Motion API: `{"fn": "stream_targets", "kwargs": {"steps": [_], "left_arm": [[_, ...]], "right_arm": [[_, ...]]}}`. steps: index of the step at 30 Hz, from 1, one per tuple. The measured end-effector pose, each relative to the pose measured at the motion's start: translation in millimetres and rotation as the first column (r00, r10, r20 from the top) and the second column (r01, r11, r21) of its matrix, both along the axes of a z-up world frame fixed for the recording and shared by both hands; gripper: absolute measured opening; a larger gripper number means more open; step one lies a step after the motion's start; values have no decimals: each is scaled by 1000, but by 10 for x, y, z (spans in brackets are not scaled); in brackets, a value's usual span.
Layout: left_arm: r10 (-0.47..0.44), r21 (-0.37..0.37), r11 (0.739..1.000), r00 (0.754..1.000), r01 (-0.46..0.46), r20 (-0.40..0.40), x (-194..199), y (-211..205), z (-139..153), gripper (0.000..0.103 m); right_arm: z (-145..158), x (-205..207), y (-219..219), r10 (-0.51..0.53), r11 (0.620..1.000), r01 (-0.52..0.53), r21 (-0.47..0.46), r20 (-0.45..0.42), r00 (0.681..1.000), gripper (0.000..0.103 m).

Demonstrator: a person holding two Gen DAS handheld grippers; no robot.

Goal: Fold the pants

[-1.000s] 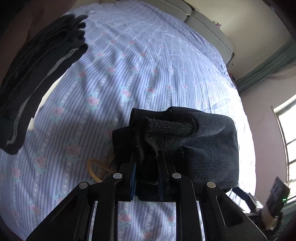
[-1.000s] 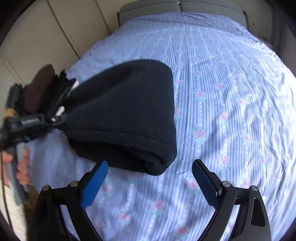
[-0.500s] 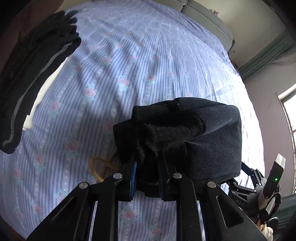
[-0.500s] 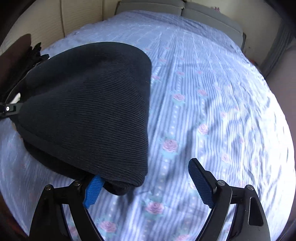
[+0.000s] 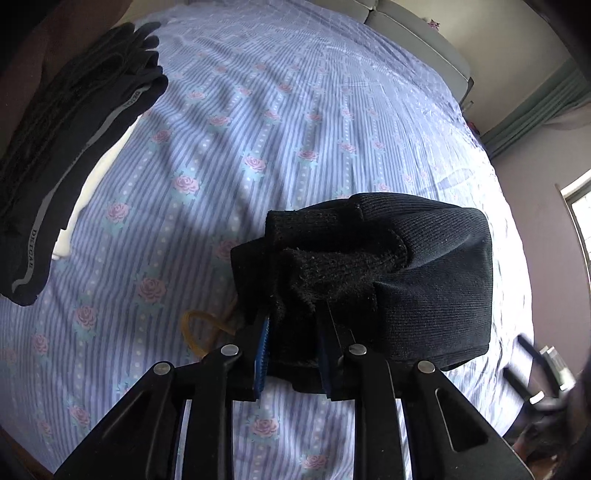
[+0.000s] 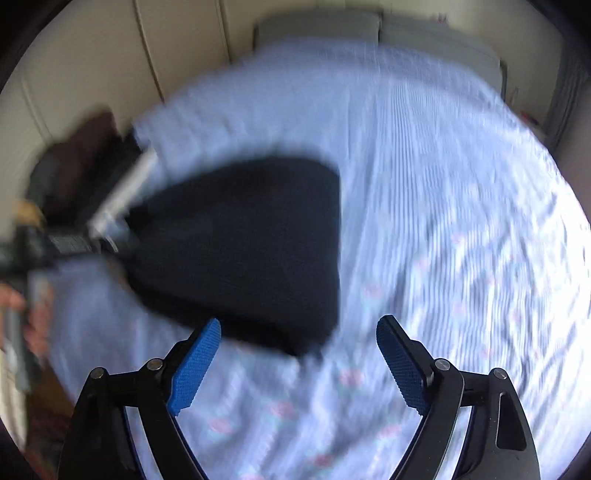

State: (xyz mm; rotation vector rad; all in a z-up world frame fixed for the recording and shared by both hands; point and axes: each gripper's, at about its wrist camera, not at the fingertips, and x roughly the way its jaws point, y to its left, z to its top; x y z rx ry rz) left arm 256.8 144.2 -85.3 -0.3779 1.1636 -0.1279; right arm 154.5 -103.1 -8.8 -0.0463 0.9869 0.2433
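The folded black knit pants [image 5: 424,280] lie as a thick bundle on the blue rose-patterned bed sheet [image 5: 258,129]. My left gripper [image 5: 293,332] is shut on the bundle's near edge, cloth bunched between the blue pads. In the blurred right wrist view the same bundle [image 6: 251,240] lies ahead and left of my right gripper [image 6: 297,332], which is open and empty just short of the bundle's near corner. The left gripper shows there at the far left [image 6: 66,243].
Another folded dark garment with grey piping [image 5: 66,147] lies at the bed's left edge over something white. A yellow rubber band [image 5: 203,332] lies on the sheet by the left gripper. Grey headboard [image 5: 417,33] at the far end; a window [image 5: 580,221] at right.
My right gripper has pulled back from the bundle and swung, blurring its view; its left pad no longer sits under the cloth. The left gripper still grips and has shifted slightly.
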Motion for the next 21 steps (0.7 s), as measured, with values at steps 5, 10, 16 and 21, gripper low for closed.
{"fn": "stream_targets", "kwargs": {"steps": [5, 10, 16, 21], "left_arm": [[49, -108, 993, 998, -52, -27, 0, 187, -45, 34], [50, -117, 992, 999, -51, -12, -63, 230, 82, 39], [78, -96, 993, 982, -62, 173, -284, 250, 606, 34], [-48, -251, 964, 986, 88, 161, -130, -27, 516, 5]], "right_arm": [[-94, 413, -118, -94, 984, 93, 152, -4, 996, 89], [-551, 566, -25, -70, 974, 94, 207, -122, 990, 87], [-566, 556, 271, -38, 981, 58, 183, -110, 993, 88], [-574, 595, 219, -41, 979, 64, 193, -120, 992, 88]]}}
